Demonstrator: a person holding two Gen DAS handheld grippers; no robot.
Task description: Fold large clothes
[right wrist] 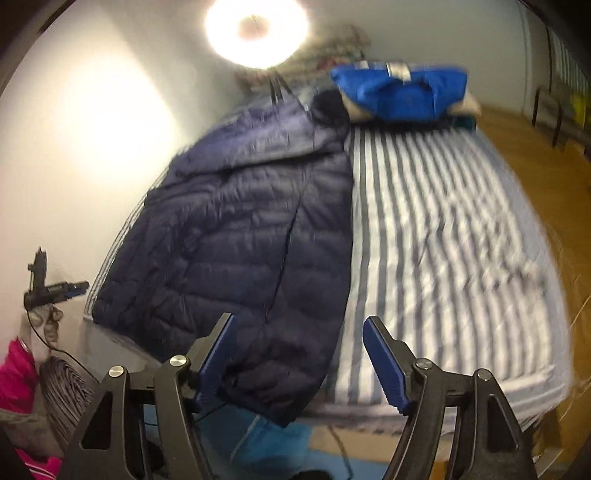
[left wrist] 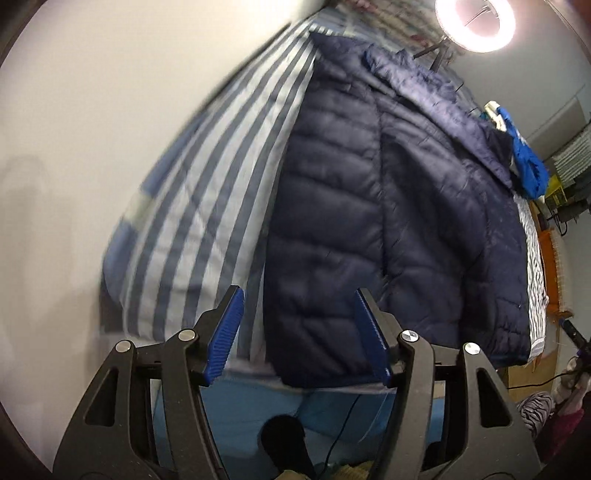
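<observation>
A navy quilted jacket lies lengthwise on a blue-and-white striped bed, hood at the far end and hem hanging a little over the near edge. My left gripper hovers open over the hem's left part, with nothing between its blue pads. From the right wrist view the jacket covers the left part of the bed. My right gripper is open above the hem's right corner, and its pads hold nothing. The left gripper shows small at the far left, held in a hand.
Folded clothes topped by a bright blue garment sit at the bed's far end. A ring light glares above it. A white wall runs along the left and a wooden floor along the right. A cable crosses the blue mat below.
</observation>
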